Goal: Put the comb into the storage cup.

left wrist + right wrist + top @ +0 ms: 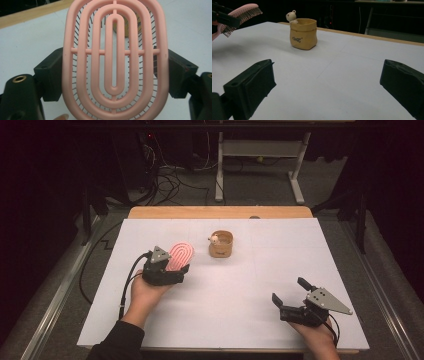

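From the high view, a white sheet covers the wooden table [220, 212]; cables and metal desk legs [219, 170] stand on the dark floor behind. The left gripper [186, 269] is clamped on a pink oval plastic hairbrush [180, 256], just left of a tan pot with a small bear figure [221, 244].

In the left gripper view, both jaws press the hairbrush's [113, 57] edges, bristles facing away.

In the right gripper view, the right gripper's [328, 87] jaws stand wide apart, empty, above the sheet, well short of the pot [303, 33].
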Available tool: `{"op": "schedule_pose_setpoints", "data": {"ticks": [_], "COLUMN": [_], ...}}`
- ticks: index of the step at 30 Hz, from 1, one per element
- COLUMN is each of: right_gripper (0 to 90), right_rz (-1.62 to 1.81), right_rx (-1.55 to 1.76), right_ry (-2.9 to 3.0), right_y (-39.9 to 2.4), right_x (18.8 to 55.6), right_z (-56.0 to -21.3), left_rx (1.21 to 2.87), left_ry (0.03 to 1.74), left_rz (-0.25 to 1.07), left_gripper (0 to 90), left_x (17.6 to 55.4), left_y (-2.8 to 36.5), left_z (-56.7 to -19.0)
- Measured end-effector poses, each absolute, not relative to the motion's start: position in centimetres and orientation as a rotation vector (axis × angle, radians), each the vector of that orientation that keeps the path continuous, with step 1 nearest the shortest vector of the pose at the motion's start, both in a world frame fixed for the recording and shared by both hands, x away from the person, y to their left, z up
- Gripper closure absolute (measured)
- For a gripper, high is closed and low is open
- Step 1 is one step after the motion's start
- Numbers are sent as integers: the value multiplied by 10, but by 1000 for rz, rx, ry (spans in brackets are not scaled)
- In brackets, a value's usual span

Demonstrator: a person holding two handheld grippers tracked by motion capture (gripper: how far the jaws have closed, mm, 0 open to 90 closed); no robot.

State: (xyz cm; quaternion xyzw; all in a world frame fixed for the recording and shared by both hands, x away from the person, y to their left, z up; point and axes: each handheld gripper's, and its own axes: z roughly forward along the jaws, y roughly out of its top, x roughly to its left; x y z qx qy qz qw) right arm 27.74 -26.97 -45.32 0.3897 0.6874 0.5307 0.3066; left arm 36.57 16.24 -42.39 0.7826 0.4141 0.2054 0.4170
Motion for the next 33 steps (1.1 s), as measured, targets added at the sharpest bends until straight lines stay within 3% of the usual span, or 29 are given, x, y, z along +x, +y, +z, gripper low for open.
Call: {"op": "schedule_pose_setpoints", "data": {"ticks": [17,33], "right_gripper": [0,0], "right_rz": [1394,1375], "right_rx": [1014,1010], "right_ry": [1820,1820], "right_y": [-266,-261], "right_x": [276,275], "right_z": [-452,-454], "left_rx": [1869,1775], "left_ry": [933,842], "left_rz": [531,432], "left_gripper": [182,182], "left_x": [341,337], "left_y": [151,128], "left_z": [-413,-413]}}
